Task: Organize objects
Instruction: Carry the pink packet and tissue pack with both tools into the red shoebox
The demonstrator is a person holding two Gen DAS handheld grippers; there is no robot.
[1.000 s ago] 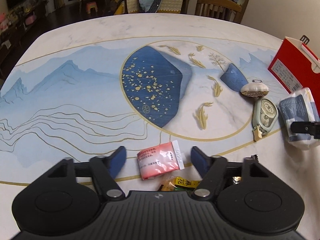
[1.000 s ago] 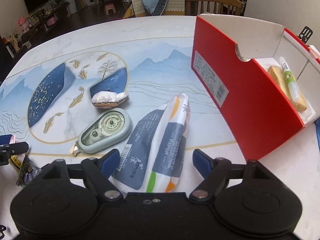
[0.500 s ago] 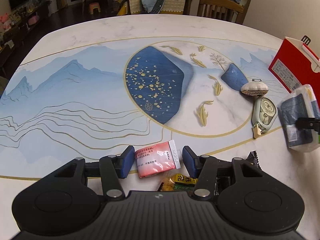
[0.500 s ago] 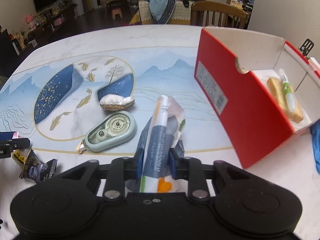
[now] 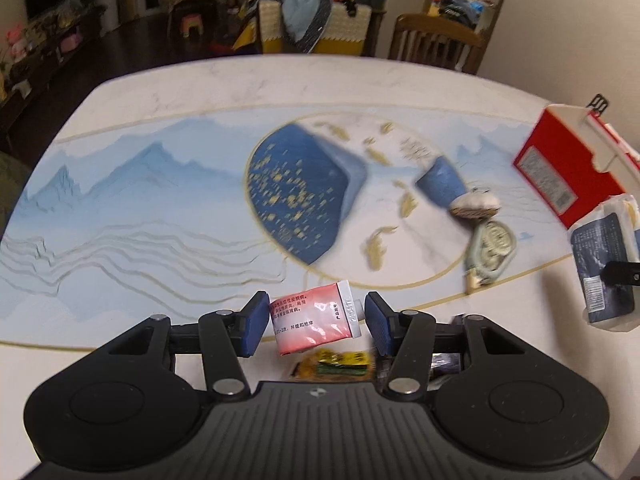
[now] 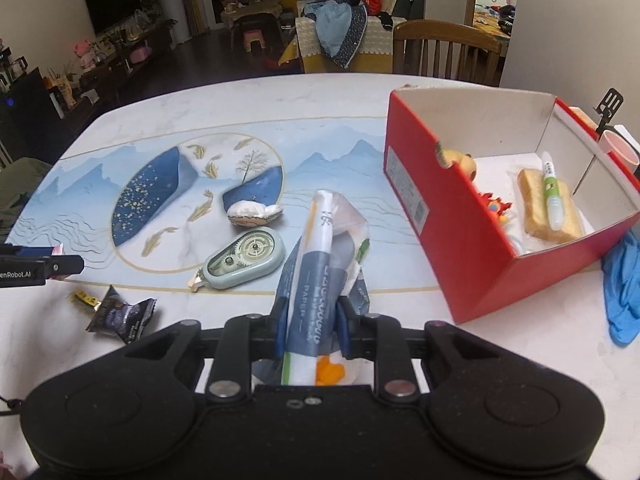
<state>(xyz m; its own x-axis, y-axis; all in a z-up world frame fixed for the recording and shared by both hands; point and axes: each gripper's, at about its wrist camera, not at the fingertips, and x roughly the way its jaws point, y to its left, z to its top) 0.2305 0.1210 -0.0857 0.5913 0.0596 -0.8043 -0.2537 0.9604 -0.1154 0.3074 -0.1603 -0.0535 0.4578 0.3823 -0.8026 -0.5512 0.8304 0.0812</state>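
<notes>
My left gripper (image 5: 317,322) is shut on a pink sachet (image 5: 314,320), its blue pads pressing both short ends, and the sachet hangs just above the table. My right gripper (image 6: 312,332) is shut on a blue and white tissue pack (image 6: 320,248), which is squeezed narrow between the pads and sticks out forward. The same tissue pack (image 5: 604,264) shows at the right edge of the left wrist view. An open red box (image 6: 424,184) stands right of the pack and holds a bread bar, a glue pen and small toys. The left view shows this red box (image 5: 560,176) at far right.
On the patterned table lie a green tape dispenser (image 6: 244,260), a white shell-like piece (image 6: 254,213), a dark candy wrapper (image 6: 120,314) and a yellow packet (image 5: 336,362). A blue glove (image 6: 624,288) lies right of the box. A wooden chair (image 6: 444,52) stands behind the table.
My right gripper went from open around the tissue pack to shut on it and lifted it. My left gripper closed onto the pink sachet and rose with it.
</notes>
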